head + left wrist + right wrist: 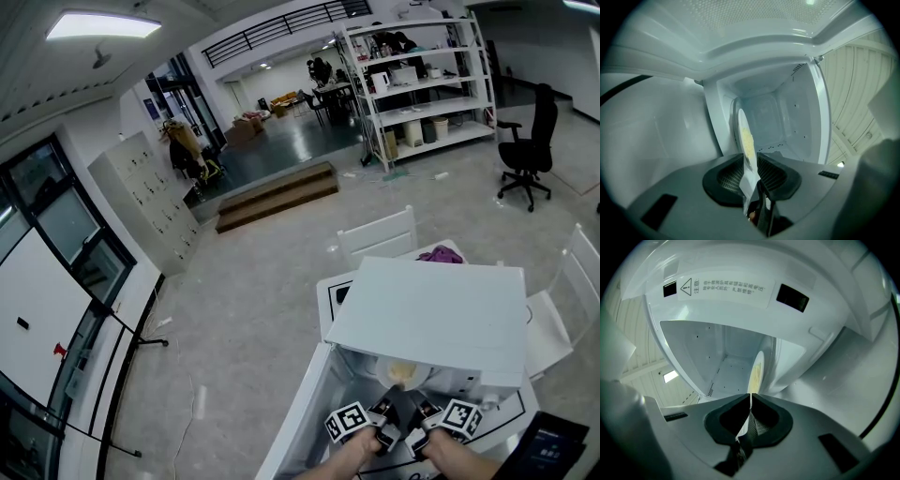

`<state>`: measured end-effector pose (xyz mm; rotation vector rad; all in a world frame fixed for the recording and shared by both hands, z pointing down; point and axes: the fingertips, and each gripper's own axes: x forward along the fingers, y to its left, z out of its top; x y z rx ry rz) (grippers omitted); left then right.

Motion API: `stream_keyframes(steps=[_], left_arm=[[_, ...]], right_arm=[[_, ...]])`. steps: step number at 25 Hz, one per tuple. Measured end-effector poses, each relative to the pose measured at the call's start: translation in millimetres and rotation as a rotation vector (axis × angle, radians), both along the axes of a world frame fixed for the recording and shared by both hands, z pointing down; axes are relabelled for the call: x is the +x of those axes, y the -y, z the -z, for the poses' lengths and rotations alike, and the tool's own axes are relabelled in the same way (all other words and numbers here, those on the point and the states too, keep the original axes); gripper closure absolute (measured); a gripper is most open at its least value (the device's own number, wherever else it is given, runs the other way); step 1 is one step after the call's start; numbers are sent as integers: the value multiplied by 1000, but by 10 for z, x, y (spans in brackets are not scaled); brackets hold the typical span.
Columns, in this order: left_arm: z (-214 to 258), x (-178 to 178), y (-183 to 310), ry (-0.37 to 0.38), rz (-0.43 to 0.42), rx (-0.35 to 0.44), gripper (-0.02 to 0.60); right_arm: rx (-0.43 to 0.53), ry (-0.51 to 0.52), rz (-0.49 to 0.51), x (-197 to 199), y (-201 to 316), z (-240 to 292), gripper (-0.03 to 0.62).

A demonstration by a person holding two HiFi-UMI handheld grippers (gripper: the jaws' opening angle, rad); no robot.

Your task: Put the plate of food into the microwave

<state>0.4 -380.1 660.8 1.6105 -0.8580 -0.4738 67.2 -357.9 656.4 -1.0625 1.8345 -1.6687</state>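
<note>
The door (292,417) stands open at the far left, clear of the opening. The left tongs (384,414) are closed tight on the near rim of the plate (403,373); their own view shows the thin white edge (744,140) pinched between the pads (751,176). The plate carries a patch of pale yellow food (748,143) and already reaches into the mouth of the microwave (431,309), which sits on the counter (330,309). Whether it rests on the cavity floor I cannot tell. Apart from the plate, the cavity (764,117) looks bare. The right tongs (419,418) are likewise clamped on the same near rim (757,373), just beside the left pair (750,416). The main risk is that both grips sit close together on one edge, so the far side hangs unsupported. If it sags or one side slips, the plate could tip and the food would slide off. Pushing in unevenly could also knock the rim against the cavity wall.
</note>
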Motion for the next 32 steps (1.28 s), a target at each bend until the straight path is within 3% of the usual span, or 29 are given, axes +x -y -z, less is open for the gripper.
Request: stream_keyframes(steps=[8, 14, 16, 32], left_arm=[[-45, -151, -94, 3, 29, -27, 508], [-35, -111, -38, 6, 31, -31, 514], [-49, -105, -24, 9, 32, -41, 546], [-115, -24, 168, 4, 36, -84, 551]], right_arm=[[2, -13, 16, -59, -31, 7, 582], [-1, -15, 26, -69, -15, -7, 582], [2, -15, 26, -69, -13, -6, 582], [11, -32, 49, -43, -20, -12, 582]])
